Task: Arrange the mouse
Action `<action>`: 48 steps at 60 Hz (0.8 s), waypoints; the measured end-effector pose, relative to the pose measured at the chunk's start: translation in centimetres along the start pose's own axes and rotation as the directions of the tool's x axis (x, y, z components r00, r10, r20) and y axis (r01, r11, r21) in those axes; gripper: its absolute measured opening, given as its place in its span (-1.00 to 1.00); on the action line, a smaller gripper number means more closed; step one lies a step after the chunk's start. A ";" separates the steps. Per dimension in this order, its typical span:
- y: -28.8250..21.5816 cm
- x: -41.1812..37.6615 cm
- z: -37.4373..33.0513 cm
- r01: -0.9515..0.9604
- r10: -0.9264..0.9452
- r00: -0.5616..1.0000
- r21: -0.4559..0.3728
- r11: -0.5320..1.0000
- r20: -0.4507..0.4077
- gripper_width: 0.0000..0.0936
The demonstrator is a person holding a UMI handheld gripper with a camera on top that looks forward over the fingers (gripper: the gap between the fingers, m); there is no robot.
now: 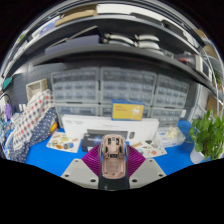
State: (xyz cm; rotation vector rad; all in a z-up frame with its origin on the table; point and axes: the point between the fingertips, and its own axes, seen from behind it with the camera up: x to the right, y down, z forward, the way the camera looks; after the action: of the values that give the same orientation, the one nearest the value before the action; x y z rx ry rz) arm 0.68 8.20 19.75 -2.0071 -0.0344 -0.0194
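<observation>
A beige-pink computer mouse (113, 156) sits between my gripper's (113, 160) two fingers, its nose pointing away from me. The purple pads (93, 157) press against both of its sides, so the gripper is shut on it. The mouse is held up above a blue table surface (45, 158). Its underside and the fingertips are hidden by the mouse body.
A white keyboard or tray (108, 127) lies just beyond the mouse. A person in a plaid shirt (30, 128) sits at the left. A green plant (208, 133) stands at the right. Shelves with storage drawers (120, 90) fill the back wall.
</observation>
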 end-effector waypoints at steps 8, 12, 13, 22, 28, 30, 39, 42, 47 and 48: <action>6.1 4.3 4.1 -0.040 0.040 0.999 -0.116 0.992 -0.001 -0.35; 9.7 4.8 5.7 -0.044 0.045 0.999 -0.178 0.983 0.004 -0.36; 10.5 4.9 6.0 -0.045 0.047 0.999 -0.194 0.980 0.007 -0.36; 16.0 3.6 8.3 -0.059 0.074 0.996 -0.282 0.958 0.042 -0.36; 19.1 2.9 8.7 -0.025 0.047 0.997 -0.344 0.938 0.056 -0.34; 19.2 2.9 8.8 -0.015 0.033 0.998 -0.329 0.944 0.051 -0.34; 19.4 2.8 8.6 -0.035 0.051 0.998 -0.321 0.946 0.041 -0.21; 19.3 2.9 8.6 -0.027 0.042 0.998 -0.323 0.946 0.041 -0.17; 19.3 2.9 8.7 -0.036 0.051 0.998 -0.325 0.945 0.036 -0.07; 19.3 2.9 8.7 -0.039 0.054 0.998 -0.326 0.944 0.037 -0.05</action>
State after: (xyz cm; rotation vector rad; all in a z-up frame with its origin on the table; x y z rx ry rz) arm 4.22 7.95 -1.32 -2.3393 -0.0134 0.0538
